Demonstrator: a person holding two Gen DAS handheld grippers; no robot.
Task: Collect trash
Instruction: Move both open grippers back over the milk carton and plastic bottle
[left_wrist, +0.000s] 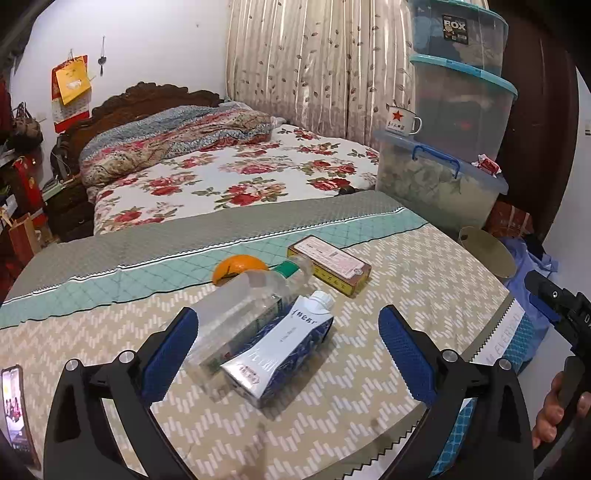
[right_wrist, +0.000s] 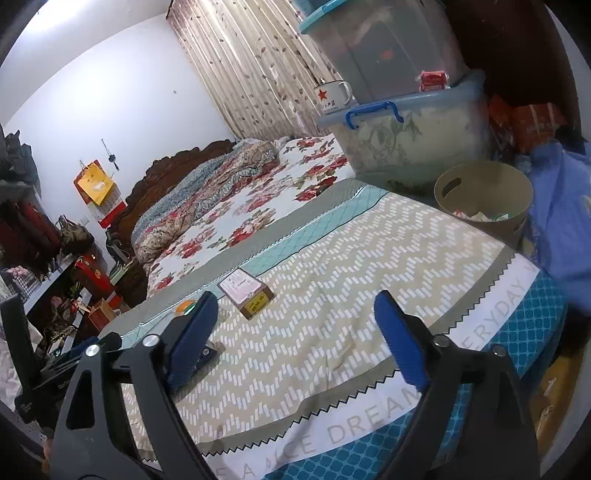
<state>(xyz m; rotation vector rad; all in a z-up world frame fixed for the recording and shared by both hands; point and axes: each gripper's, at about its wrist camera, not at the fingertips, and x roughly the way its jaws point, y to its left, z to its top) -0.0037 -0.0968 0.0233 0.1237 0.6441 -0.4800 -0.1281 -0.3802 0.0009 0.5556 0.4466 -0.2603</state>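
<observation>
The left claw (left_wrist: 288, 354) is spread wide, its blue pads flanking a white-and-blue drink carton (left_wrist: 280, 354) and a clear plastic bottle (left_wrist: 243, 314) that lie side by side, touching, on the zigzag-patterned cloth (left_wrist: 406, 280) of the worktop. Just behind the bottle sits an orange (left_wrist: 236, 271), with a flat yellow box (left_wrist: 328, 264) beside it. The right claw (right_wrist: 295, 339) is also wide apart, holding nothing, above the same cloth. Past the worktop's far right corner stands a beige bin (right_wrist: 484, 195) holding scraps.
</observation>
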